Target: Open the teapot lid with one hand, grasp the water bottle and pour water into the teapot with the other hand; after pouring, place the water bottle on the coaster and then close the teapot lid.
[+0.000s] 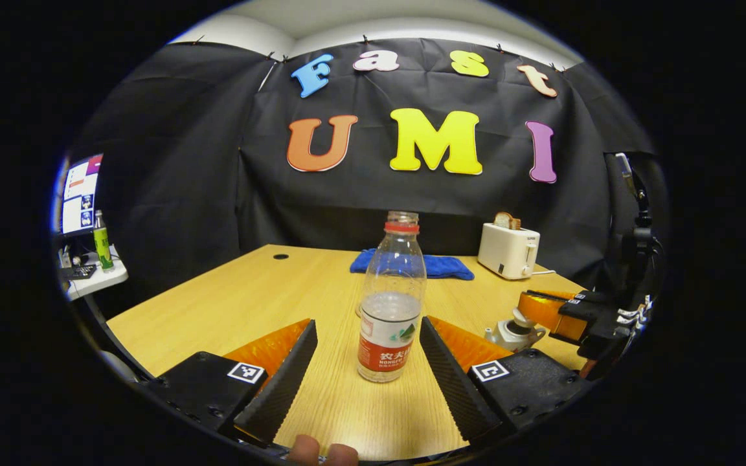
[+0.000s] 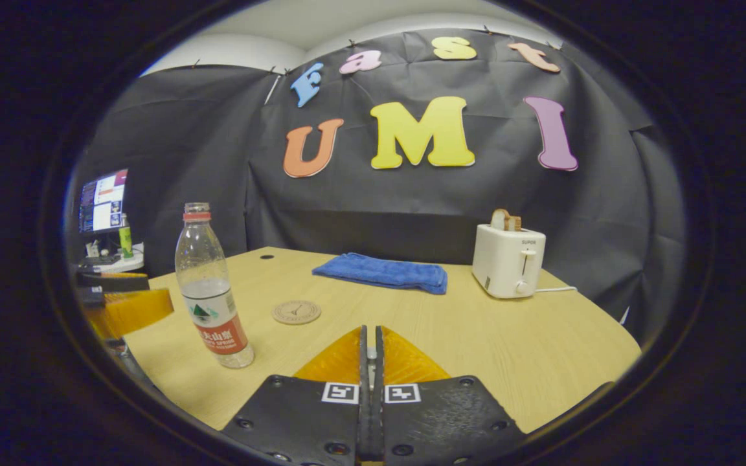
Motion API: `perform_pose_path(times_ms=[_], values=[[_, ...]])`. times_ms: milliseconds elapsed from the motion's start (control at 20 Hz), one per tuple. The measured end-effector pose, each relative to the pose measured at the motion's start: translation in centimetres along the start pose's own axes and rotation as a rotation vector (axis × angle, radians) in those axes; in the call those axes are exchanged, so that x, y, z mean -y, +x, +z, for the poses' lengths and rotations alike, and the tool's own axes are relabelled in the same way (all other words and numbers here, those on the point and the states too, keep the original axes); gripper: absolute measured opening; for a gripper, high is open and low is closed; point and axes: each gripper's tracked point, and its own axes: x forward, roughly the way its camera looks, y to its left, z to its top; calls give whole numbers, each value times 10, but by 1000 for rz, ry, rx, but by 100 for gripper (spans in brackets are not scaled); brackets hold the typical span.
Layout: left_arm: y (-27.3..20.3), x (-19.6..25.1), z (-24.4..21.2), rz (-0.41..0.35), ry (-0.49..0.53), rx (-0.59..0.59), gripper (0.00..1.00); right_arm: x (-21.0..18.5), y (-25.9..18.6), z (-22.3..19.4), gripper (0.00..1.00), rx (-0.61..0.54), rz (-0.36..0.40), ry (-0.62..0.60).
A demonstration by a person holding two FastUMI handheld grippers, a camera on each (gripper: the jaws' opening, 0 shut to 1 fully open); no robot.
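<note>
Though mostly tucked behind the right gripper [image 1: 544, 314] at the far right of the left gripper view, teapot [image 1: 514, 332] pokes out pale, lid and knob hard to make out. Can't tell from here what that gripper pinches. Left gripper [image 1: 368, 353] spread wide, gripping nothing, fingers flanking the bottle [image 1: 391, 299] without touching. Bottle upright on the table [image 1: 230, 301], capless, partly filled. Towel [image 1: 434, 266] half hidden behind it, toaster [image 1: 509, 250] further right.

Over in the right gripper view: right gripper [image 2: 371, 349] pressed closed, something tiny between the tips, too small to name. Bottle [image 2: 212, 289] standing well off to its left, coaster [image 2: 296, 312] just beside it, bare. Left gripper [image 2: 128, 305] cut off at the left edge. Towel [image 2: 383, 272] and toaster [image 2: 508, 261] at the back.
</note>
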Motion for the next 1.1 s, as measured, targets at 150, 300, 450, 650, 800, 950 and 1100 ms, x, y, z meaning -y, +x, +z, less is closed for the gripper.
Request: perform_pose_path(times_ms=[150,300,450,650,800,950,1100], values=[[11,9,-11,-34,-1,-31,100,7,-10,6,0,17,-11,-27],[23,16,-19,-49,10,-43,100,18,-20,9,0,31,-32,-46],[38,13,-27,-35,27,-59,100,25,-27,8,0,28,-40,-46],[53,7,-34,-7,38,-72,100,37,-33,5,0,20,-55,-41],[56,12,-34,-25,49,-76,100,43,-36,4,0,17,-62,-35],[58,7,-34,-7,72,-72,93,44,-36,2,0,11,-56,-26],[57,3,-34,16,92,-87,78,47,-39,0,0,11,-54,-26]])
